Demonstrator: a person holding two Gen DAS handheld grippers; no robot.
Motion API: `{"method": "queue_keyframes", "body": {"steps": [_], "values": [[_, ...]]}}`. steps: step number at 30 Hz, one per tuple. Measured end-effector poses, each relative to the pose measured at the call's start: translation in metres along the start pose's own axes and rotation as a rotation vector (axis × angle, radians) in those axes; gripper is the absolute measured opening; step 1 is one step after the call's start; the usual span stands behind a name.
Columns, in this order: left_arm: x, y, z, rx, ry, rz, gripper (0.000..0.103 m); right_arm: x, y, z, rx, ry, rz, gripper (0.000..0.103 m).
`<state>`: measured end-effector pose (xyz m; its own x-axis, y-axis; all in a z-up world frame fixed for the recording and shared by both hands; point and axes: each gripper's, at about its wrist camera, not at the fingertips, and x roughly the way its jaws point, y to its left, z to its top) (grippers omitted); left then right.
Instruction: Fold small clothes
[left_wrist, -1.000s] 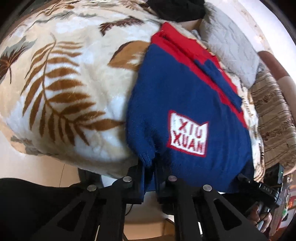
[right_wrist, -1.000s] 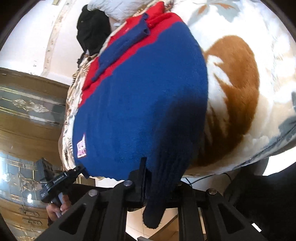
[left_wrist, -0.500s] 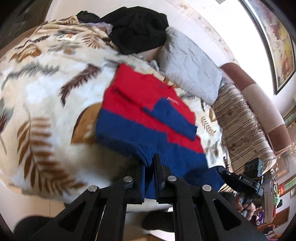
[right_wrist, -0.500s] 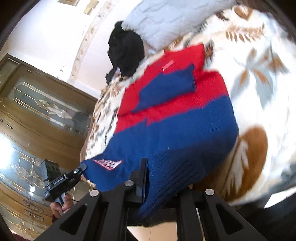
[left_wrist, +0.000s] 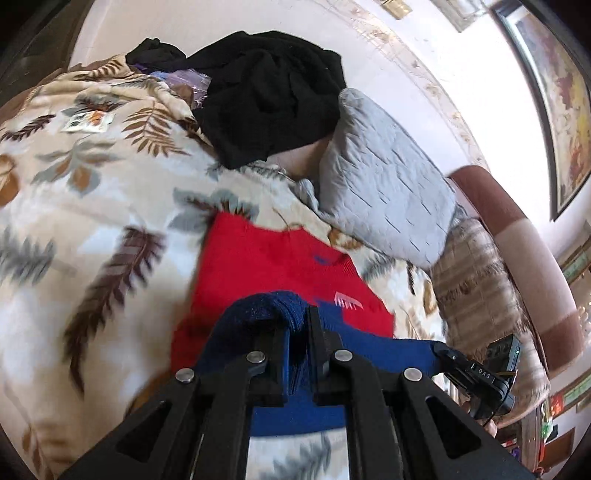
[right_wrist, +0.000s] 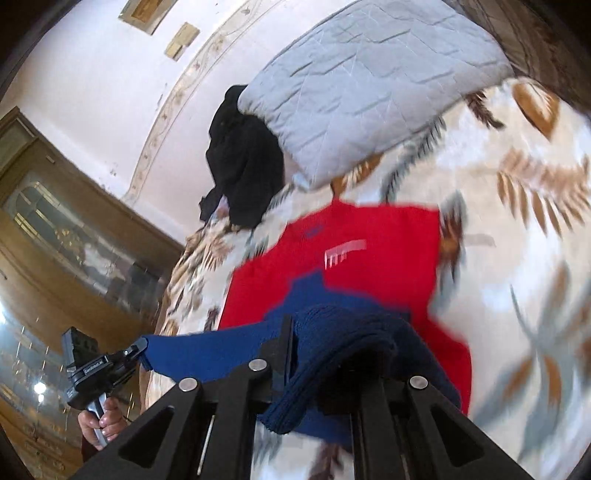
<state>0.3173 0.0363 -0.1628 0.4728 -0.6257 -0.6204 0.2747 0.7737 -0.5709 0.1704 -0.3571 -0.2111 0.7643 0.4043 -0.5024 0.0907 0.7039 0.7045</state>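
With the red-and-blue knitted sweater (left_wrist: 273, 266) lying on the leaf-print fleece blanket (left_wrist: 92, 206), left gripper (left_wrist: 297, 332) and right gripper (right_wrist: 314, 347) each pinch its blue hem, mid-fold; next, lay it onto the far red half.

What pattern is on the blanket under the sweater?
Cream blanket with brown and grey leaf fronds, clearest in the left wrist view.

- Left gripper (left_wrist: 297, 343): jaws nearly closed, clamped on a bunched fold of blue knit; also seen from the right wrist view, gripping the same cloth's far corner.
- Right gripper (right_wrist: 314, 354): pinching blue knit, which drapes over the right finger.
- Left hand (right_wrist: 101, 421): wrapped around its gripper's handle.
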Motion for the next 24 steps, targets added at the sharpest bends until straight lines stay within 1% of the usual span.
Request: {"method": "queue_keyframes", "body": {"steps": [4, 7, 8, 10, 11, 13, 15, 17, 19, 20, 21, 22, 23, 24], "values": [[0.045, 0.015, 0.040, -0.009, 0.007, 0.032, 0.008, 0.044, -0.004, 0.047, 0.000, -0.014, -0.017, 0.010], [0.079, 0.033, 0.062, -0.034, 0.038, 0.046, 0.008, 0.080, -0.015, 0.077, 0.031, -0.024, -0.018, 0.010], [0.095, 0.042, 0.068, -0.051, 0.050, 0.073, 0.008, 0.095, -0.022, 0.087, 0.053, -0.012, -0.010, 0.010], [0.123, 0.056, 0.076, -0.055, 0.067, 0.109, 0.008, 0.123, -0.038, 0.099, 0.101, 0.023, -0.007, 0.010], [0.133, 0.063, 0.077, -0.063, 0.074, 0.113, 0.008, 0.134, -0.047, 0.104, 0.132, 0.036, -0.001, 0.012], [0.154, 0.076, 0.078, -0.083, 0.091, 0.117, 0.008, 0.157, -0.069, 0.110, 0.217, 0.067, 0.008, 0.013], [0.163, 0.086, 0.077, -0.109, 0.086, 0.115, 0.009, 0.174, -0.088, 0.112, 0.283, 0.109, 0.011, 0.013], [0.163, 0.094, 0.075, -0.139, 0.071, 0.074, 0.011, 0.179, -0.108, 0.115, 0.363, 0.116, 0.076, 0.013], [0.155, 0.097, 0.077, -0.158, 0.053, 0.035, 0.012, 0.169, -0.125, 0.121, 0.445, 0.052, 0.158, 0.015], [0.146, 0.094, 0.078, -0.161, 0.028, 0.032, 0.012, 0.162, -0.131, 0.124, 0.467, 0.019, 0.185, 0.025], [0.136, 0.090, 0.077, -0.144, -0.005, 0.059, 0.012, 0.149, -0.138, 0.128, 0.492, -0.025, 0.203, 0.054], [0.128, 0.083, 0.078, -0.111, -0.040, 0.103, 0.017, 0.141, -0.140, 0.130, 0.501, -0.046, 0.193, 0.074], [0.114, 0.071, 0.078, -0.051, -0.092, 0.173, 0.027, 0.127, -0.140, 0.130, 0.495, -0.089, 0.155, 0.086], [0.103, 0.062, 0.078, -0.017, -0.127, 0.217, 0.035, 0.113, -0.134, 0.130, 0.457, -0.127, 0.127, 0.086]]}}
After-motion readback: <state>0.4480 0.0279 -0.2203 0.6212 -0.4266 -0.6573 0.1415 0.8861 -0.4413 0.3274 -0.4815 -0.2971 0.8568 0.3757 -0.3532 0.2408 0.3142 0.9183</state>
